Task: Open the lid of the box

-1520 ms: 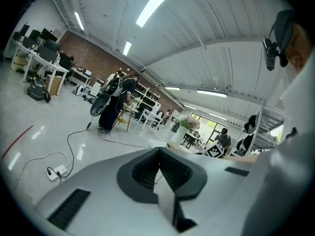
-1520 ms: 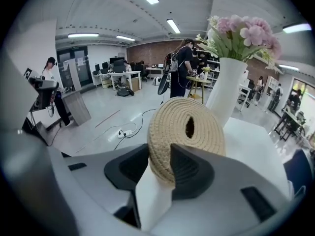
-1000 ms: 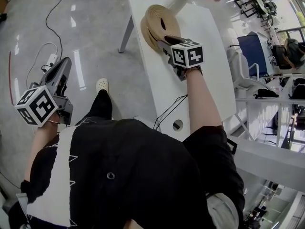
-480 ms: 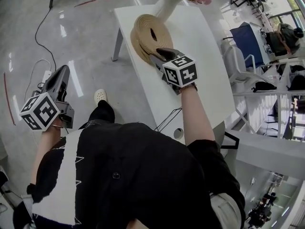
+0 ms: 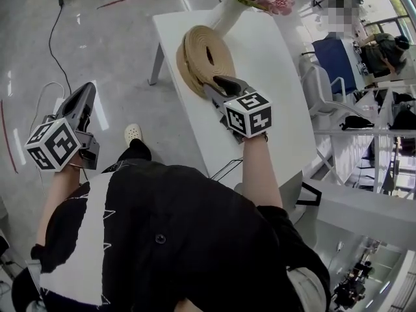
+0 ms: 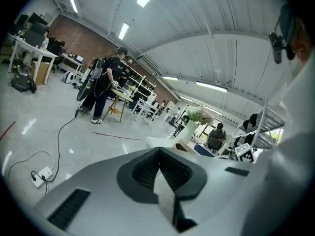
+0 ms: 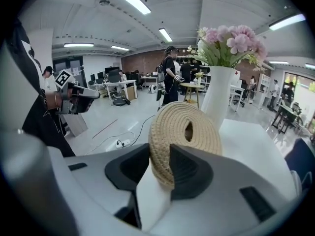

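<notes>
Right gripper [image 7: 160, 154] has its fingers clamped on the rim of the woven lid [image 7: 183, 126], which is tilted up on edge over the white tabletop [image 5: 276, 70] (vase [image 7: 217, 98] just behind). Left gripper [image 6: 160, 156] fingers are closed on nothing, away from the tabletop.

Your head camera looks steeply down. The camera on your right gripper [image 5: 218, 83] sits close behind the woven lid [image 7: 179, 127], which both views share; the one on your left gripper [image 5: 86, 91] faces the floor [image 6: 47, 132] ahead.

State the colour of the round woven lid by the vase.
Tan, coiled-rope weave; the woven lid shows best in the right gripper view.
</notes>
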A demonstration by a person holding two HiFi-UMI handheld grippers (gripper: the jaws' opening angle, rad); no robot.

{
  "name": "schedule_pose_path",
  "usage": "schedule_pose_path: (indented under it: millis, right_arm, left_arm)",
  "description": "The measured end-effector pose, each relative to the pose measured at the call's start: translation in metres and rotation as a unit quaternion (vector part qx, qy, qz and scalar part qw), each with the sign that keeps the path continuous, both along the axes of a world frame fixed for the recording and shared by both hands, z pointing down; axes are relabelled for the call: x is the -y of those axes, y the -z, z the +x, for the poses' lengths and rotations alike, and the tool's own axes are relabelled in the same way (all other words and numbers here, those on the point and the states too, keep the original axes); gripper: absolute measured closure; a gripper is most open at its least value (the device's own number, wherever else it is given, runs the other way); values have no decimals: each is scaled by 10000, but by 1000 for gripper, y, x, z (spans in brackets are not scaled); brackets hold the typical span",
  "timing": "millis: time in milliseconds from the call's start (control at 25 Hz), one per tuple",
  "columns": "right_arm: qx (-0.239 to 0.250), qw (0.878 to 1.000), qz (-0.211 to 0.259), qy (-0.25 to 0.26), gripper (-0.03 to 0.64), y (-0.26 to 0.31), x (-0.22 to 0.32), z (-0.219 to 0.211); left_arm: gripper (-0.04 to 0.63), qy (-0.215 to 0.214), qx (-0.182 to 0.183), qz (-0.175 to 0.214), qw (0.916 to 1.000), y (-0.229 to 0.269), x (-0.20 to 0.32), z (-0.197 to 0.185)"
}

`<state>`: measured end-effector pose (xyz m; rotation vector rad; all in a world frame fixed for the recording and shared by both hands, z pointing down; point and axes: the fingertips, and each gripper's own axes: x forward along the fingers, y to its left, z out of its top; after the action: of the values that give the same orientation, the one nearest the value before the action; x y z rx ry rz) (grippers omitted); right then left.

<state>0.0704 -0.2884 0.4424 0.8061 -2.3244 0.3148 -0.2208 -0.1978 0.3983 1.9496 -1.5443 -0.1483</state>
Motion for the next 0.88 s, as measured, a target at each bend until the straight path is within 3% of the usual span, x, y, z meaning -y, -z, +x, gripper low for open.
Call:
schedule_pose_path:
  millis: [880]
  right_arm:
    - [286,9990,323,-69,512,23,0,-6]
  left_arm:
    - [586,-208,58,-331,9992,-22,24,-5]
